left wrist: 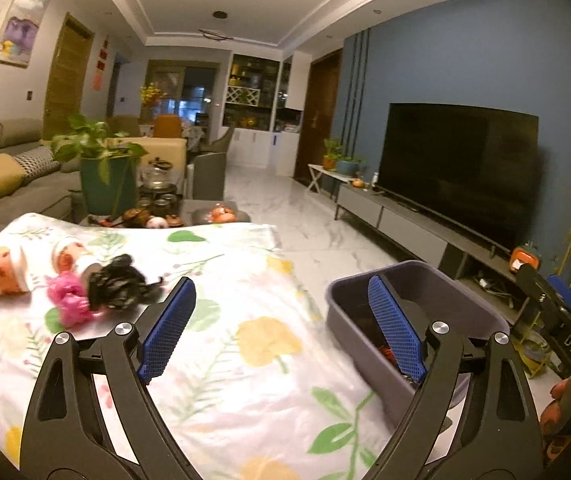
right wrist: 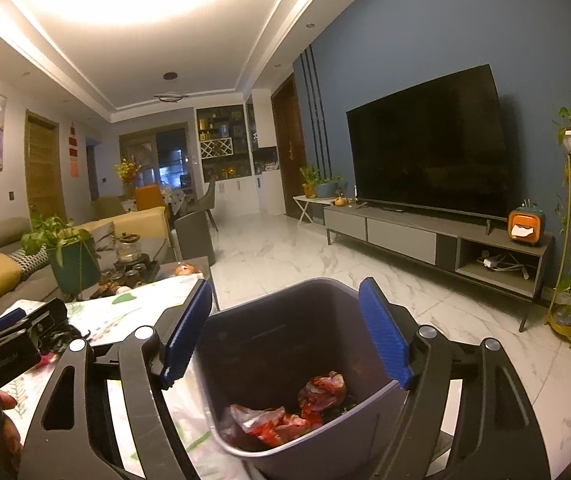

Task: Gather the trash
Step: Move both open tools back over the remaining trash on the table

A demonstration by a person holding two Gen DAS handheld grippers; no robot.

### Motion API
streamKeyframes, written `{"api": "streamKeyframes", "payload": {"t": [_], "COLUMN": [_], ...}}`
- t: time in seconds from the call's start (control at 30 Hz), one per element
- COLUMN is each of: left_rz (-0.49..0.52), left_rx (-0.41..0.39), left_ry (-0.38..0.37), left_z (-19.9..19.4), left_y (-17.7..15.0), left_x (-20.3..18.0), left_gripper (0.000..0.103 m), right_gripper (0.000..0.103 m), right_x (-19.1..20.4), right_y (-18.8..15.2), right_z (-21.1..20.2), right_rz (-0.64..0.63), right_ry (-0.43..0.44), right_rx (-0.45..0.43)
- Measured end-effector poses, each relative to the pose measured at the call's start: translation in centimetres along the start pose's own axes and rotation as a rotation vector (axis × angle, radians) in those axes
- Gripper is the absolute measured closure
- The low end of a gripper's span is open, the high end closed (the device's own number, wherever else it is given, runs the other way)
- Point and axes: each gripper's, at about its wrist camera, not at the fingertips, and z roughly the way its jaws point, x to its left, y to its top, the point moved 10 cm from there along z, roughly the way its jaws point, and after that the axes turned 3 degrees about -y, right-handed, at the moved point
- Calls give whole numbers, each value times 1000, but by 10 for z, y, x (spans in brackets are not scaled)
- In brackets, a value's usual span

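Left wrist view: the left gripper [left wrist: 281,320] hangs over a table draped in a floral cloth [left wrist: 221,360], its blue-padded jaws spread wide and holding nothing. Ahead and to the left on the cloth lie a crumpled black bag [left wrist: 119,284] touching a crumpled pink bag [left wrist: 68,300], with two orange-and-white cups [left wrist: 7,270] on their sides just beyond. A grey bin [left wrist: 417,308] stands beside the table's right edge, red wrappers partly visible inside behind the right finger. The right gripper [left wrist: 561,320] shows at the far right edge; its jaws cannot be told from here.

Right wrist view: the right gripper [right wrist: 285,328] is poised directly above the grey bin [right wrist: 269,344], jaws apart and empty, one finger on either side of the opening. Red crumpled wrappers [right wrist: 309,404] lie at the bin's bottom. The left gripper [right wrist: 9,336] appears at the left, over the cloth [right wrist: 125,312]
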Motion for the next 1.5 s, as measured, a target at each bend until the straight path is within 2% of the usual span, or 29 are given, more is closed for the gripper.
{"api": "streamKeyframes", "payload": {"t": [0.23, 0.4, 0.73, 1.0, 1.27, 1.5], "left_rz": [-15, -18, -93, -162, -187, -193], "left_rx": [-18, -25, -27, -28, -46, -55], "left_ry": [51, 107, 287, 373, 426, 445], "left_z": [-22, -39, -75, -89, -91, -86], "left_y": [4, 0, -17, -26, -25, -19], "left_x": [32, 68, 190, 263, 302, 321], "left_gripper": [16, 16, 16, 16, 16, 16], "right_gripper": [26, 26, 26, 26, 26, 28], "right_x": [34, 67, 160, 236, 309, 350], "right_y": [-1, -9, -39, -65, -89, -107], "right_z": [-11, -13, -2, 14, 47, 86], "right_rz": [-18, -39, -97, -144, -202, -245], "right_ry": [52, 101, 230, 315, 365, 359], "right_rx": [0, 18, 84, 135, 180, 234]}}
